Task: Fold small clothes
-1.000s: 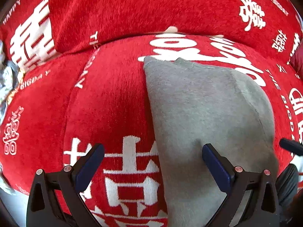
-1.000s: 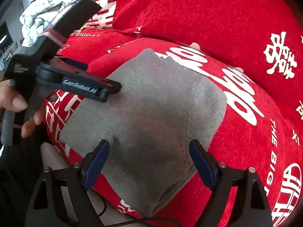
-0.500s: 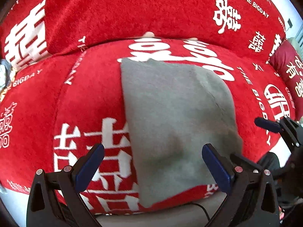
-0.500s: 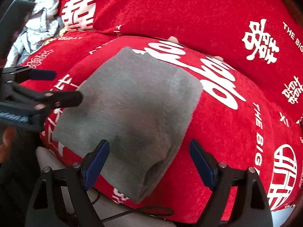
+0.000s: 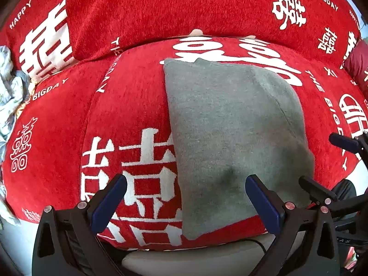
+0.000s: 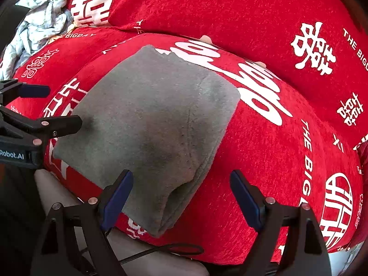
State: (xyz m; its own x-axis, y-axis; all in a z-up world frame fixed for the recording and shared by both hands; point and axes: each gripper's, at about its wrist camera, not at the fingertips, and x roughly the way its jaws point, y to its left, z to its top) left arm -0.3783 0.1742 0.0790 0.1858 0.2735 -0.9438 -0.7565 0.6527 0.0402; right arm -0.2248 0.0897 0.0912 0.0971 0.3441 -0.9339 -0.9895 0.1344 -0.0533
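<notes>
A grey garment, folded into a thick rectangle, lies flat on the red seat cushion, its near end at the cushion's front edge. In the right wrist view the garment shows its layered fold at the near corner. My left gripper hovers open over the garment's near left edge and holds nothing. My right gripper stands open over the near right corner, not touching the cloth. The left gripper also shows at the garment's left side, and a right finger pokes in at the far right.
The sofa cover is red with white characters, with a back cushion behind the seat. A crumpled heap of pale clothes lies at the far left. A dark red cushion sits at the right. A thin black cable runs below the seat's front edge.
The left gripper has drawn back off the garment toward its left edge, and the hand holding it has left the right wrist view. The garment lies still and flat.
</notes>
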